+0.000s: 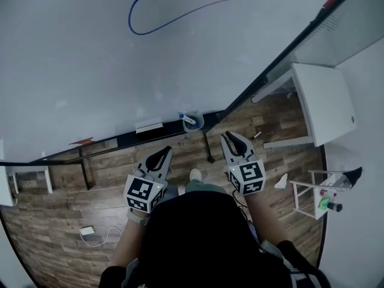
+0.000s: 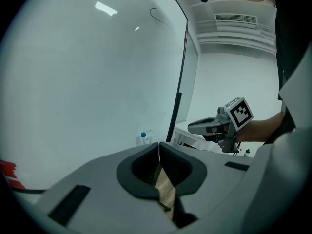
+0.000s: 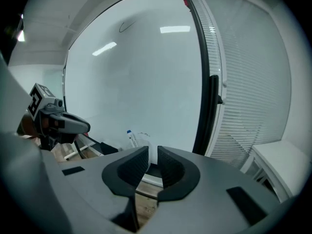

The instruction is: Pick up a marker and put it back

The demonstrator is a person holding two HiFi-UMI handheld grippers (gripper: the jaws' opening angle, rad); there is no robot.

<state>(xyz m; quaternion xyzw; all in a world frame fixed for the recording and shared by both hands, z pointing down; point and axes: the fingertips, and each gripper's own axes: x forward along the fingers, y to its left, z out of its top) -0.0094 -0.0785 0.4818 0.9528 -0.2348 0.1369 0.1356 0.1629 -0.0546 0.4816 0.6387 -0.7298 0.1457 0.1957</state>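
Note:
A white marker with a blue cap stands in a clear cup on the whiteboard's ledge; the left gripper view shows the marker small and far, and the right gripper view shows that marker ahead and a little left. My left gripper hovers below and left of the cup, its jaws shut with nothing in them. On the cup's lower right is my right gripper. A narrow gap separates its jaws, and nothing lies between them.
The whiteboard bears a blue curved line. Its black ledge carries a white eraser and a red item. A white table and a small white stand are at the right. A charger with cable lies on the wooden floor.

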